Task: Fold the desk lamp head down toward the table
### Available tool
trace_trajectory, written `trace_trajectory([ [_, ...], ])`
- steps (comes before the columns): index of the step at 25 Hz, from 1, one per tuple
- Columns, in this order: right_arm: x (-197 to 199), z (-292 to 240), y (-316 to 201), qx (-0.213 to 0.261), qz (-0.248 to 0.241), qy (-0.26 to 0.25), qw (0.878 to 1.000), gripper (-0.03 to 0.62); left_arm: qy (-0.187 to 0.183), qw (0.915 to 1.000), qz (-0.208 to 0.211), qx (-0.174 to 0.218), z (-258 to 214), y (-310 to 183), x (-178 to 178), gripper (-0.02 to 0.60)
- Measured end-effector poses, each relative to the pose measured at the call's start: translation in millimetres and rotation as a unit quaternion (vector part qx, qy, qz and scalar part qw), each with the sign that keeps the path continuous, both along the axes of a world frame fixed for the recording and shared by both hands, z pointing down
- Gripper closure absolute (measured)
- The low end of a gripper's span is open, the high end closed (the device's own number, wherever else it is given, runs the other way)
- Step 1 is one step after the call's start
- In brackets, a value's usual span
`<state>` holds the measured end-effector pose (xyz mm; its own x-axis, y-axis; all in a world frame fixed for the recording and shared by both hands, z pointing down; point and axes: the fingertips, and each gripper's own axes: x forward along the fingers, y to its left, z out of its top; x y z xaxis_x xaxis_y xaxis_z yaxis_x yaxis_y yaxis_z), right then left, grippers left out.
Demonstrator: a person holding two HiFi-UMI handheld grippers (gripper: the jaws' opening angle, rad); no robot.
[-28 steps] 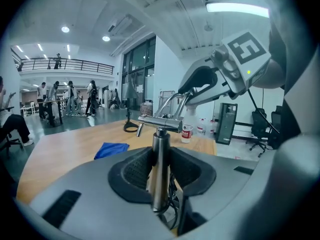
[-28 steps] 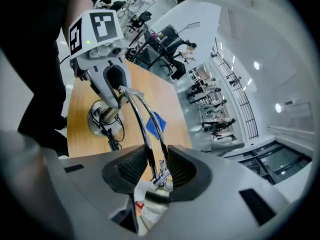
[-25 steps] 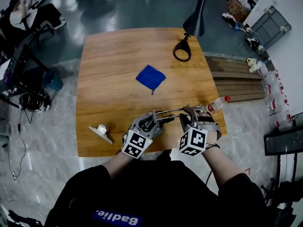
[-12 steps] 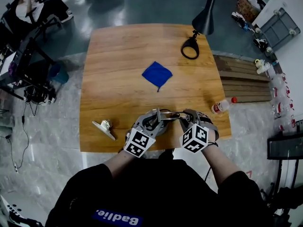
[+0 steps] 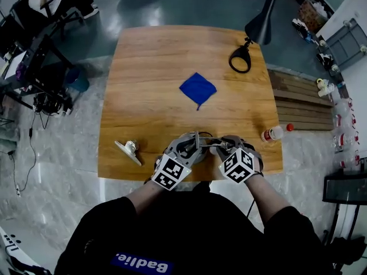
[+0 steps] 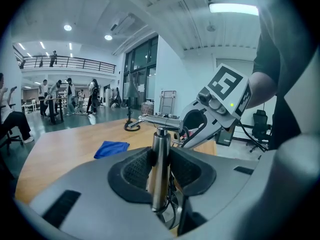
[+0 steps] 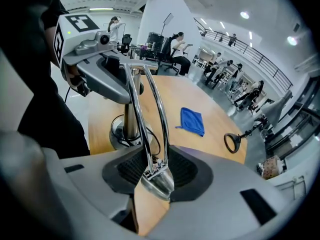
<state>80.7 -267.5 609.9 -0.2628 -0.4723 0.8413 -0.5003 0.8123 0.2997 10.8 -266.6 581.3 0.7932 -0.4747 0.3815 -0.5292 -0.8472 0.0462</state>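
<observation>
Desk lamp [image 5: 205, 140] of shiny metal stands on its round base close to the front edge of the desk [image 5: 149, 79], about midway along it, between my two grippers. My left gripper [image 6: 159, 170] is clenched on the lamp's upright post [image 6: 160, 154], its pads pressing on both sides. My right gripper [image 7: 157, 178] grasps the small lamp head [image 7: 159, 183], which hangs at the end of two thin curved rods [image 7: 150, 114] arching over from the top of the post; the head points down at the desk. A blue cloth [image 5: 198, 89] lies near the desk's middle. A black lamp [image 5: 261, 24] with a ring base stands at the far right corner, a bottle [image 5: 275, 133] lies at the right edge, and a metal clip [image 5: 127, 149] lies near the front left corner.
</observation>
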Motion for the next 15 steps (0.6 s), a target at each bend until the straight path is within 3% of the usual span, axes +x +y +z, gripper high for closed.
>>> trace_trajectory([
  [12,0.7,4.2,-1.5,-0.009,0.029,0.005,1.0,0.468,-0.022,0.9995,0.012,-0.02,6.0,4.0,-6.9,0.46],
  [15,4.9,-6.8,2.8,0.008,0.05,0.014,0.999,0.433,-0.007,0.9998,0.01,-0.018,-2.9,8.4,-16.9,0.457],
])
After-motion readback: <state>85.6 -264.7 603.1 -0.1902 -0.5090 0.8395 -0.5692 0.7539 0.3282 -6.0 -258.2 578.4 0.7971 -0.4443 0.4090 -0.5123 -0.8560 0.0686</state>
